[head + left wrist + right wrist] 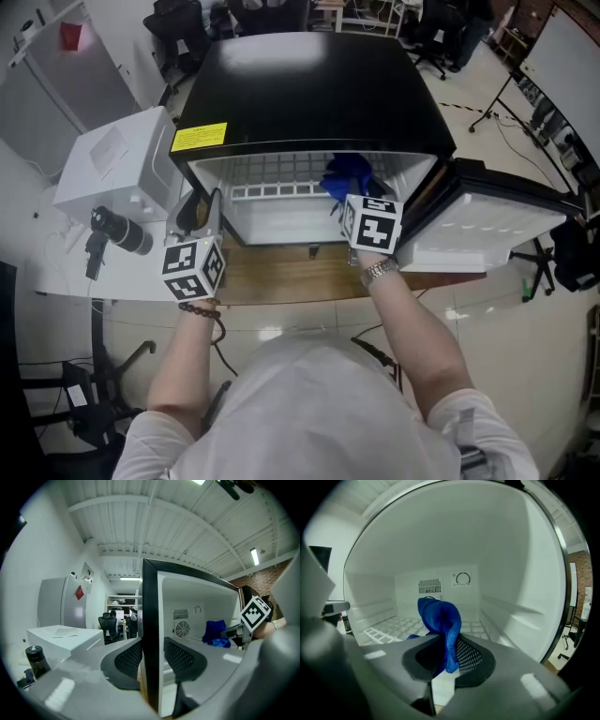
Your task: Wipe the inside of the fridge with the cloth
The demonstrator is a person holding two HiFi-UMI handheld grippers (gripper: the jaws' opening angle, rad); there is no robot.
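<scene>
Right gripper (449, 654) pinches bunched blue cloth (438, 614) — left gripper (152, 660) clamps fridge wall (150, 611).

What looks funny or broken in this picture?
Nothing is spilled or broken. The only unusual sight is that the left tongs pinch the fridge by the front edge of its left wall, as if steadying it. The right tongs hold the blue cloth inside, bunched up and drooping.

A white box (112, 159) sits on a white table (56, 274) beside a dark bottle (122, 232); office chairs (183, 28) stand farther back.
</scene>
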